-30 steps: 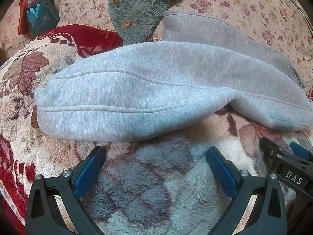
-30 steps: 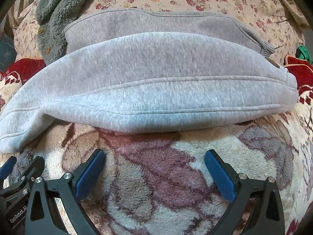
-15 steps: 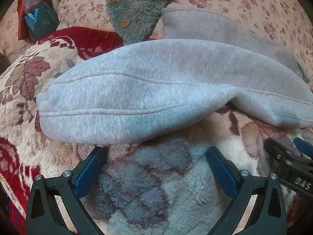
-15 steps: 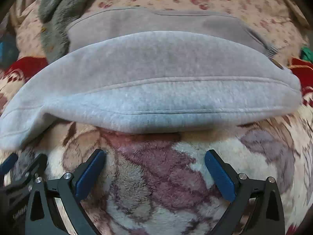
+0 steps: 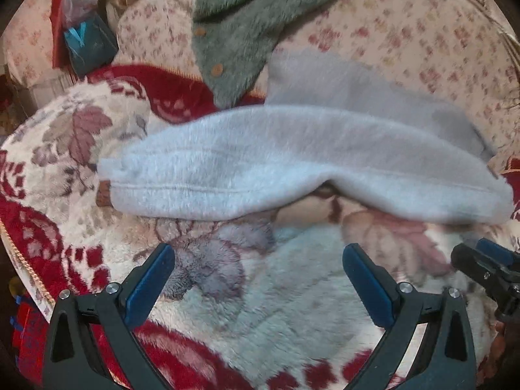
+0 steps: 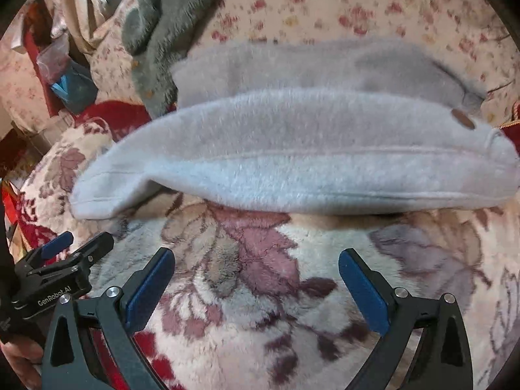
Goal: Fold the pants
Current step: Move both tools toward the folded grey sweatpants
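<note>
The light grey fleece pants (image 5: 292, 165) lie folded in a long band across a flowered plush blanket (image 5: 260, 292); they also show in the right wrist view (image 6: 308, 156), with a small brown patch (image 6: 463, 119) near their right end. My left gripper (image 5: 258, 279) is open and empty, a short way in front of the pants' near edge. My right gripper (image 6: 256, 279) is open and empty, also in front of the near edge. Each gripper shows at the edge of the other's view: the right one (image 5: 487, 266), the left one (image 6: 65, 260).
A green fuzzy garment with buttons (image 5: 240, 32) lies behind the pants on a rose-print cover (image 5: 422, 39). A teal bag (image 5: 87, 45) and clutter stand at the far left. A red blanket border (image 5: 156, 81) lies left of the pants.
Both grippers have drawn back and up from the pants, so the pants look smaller and farther. Both stay open and empty. The pants have not moved.
</note>
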{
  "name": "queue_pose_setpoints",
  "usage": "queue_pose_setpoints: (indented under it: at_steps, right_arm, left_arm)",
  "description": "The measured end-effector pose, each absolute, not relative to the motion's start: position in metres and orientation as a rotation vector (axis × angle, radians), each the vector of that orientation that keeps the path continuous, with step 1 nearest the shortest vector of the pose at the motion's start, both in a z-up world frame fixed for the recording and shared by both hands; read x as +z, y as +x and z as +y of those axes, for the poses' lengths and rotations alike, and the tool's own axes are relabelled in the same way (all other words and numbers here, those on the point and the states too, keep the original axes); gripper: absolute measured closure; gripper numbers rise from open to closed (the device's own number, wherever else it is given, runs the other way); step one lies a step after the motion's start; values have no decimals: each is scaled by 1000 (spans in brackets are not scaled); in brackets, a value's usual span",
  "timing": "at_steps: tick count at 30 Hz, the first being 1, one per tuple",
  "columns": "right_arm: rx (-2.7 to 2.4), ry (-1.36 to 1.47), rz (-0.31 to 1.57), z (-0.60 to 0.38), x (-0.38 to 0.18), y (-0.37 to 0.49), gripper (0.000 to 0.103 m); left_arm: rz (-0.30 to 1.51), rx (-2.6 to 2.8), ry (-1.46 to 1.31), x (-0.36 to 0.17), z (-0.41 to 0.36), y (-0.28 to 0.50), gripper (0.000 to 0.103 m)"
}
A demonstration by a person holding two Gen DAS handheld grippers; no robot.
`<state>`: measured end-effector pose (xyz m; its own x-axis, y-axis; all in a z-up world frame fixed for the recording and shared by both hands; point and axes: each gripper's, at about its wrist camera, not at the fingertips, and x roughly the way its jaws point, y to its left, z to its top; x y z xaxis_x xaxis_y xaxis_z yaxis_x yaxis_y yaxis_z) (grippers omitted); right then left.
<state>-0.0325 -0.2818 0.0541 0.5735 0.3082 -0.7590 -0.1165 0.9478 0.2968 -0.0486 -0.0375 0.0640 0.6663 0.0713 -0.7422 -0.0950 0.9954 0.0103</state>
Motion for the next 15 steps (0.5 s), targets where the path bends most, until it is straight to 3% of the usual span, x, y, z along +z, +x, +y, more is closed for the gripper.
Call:
queue_pose_setpoints:
  at_steps: [15]
  right_arm:
    - [199, 241, 907, -303, 75, -61, 0]
  left_arm:
    - [741, 45, -14, 90, -70, -74, 0]
